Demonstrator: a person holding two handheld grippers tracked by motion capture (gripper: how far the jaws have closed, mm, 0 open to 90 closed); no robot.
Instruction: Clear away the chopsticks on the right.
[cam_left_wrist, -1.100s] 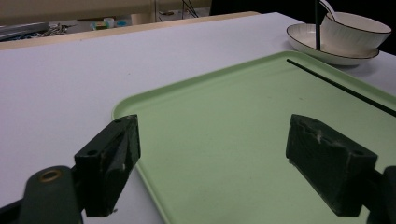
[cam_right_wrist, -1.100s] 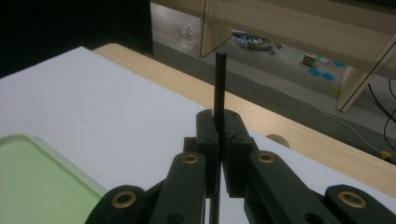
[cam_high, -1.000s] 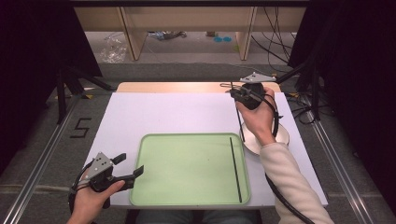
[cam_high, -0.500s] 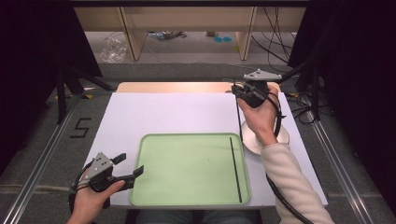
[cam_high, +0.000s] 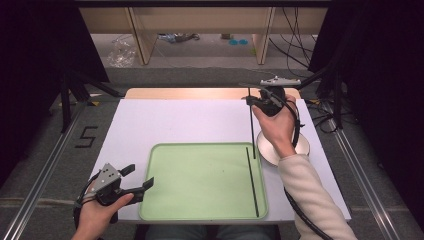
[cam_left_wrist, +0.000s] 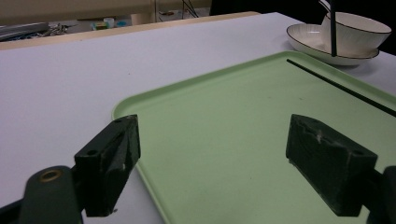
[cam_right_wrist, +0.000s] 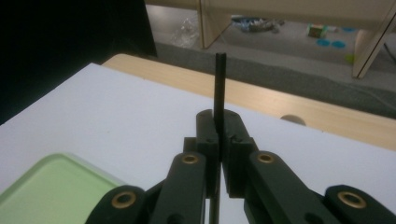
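Chopstick (cam_high: 251, 127) pinched upright in closed right claw (cam_high: 251, 100); left claw (cam_high: 137, 179) wide open, empty.

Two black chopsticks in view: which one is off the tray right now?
The chopstick clamped upright in the right hand-held gripper, hanging beside the bowl. The other chopstick lies flat along the green tray's right edge.

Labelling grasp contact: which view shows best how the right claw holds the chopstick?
Right gripper view: the right claw is shut on the chopstick, seen close up. The high view shows it hanging from the claw near the tray. The left gripper view catches its lower part before the bowl.
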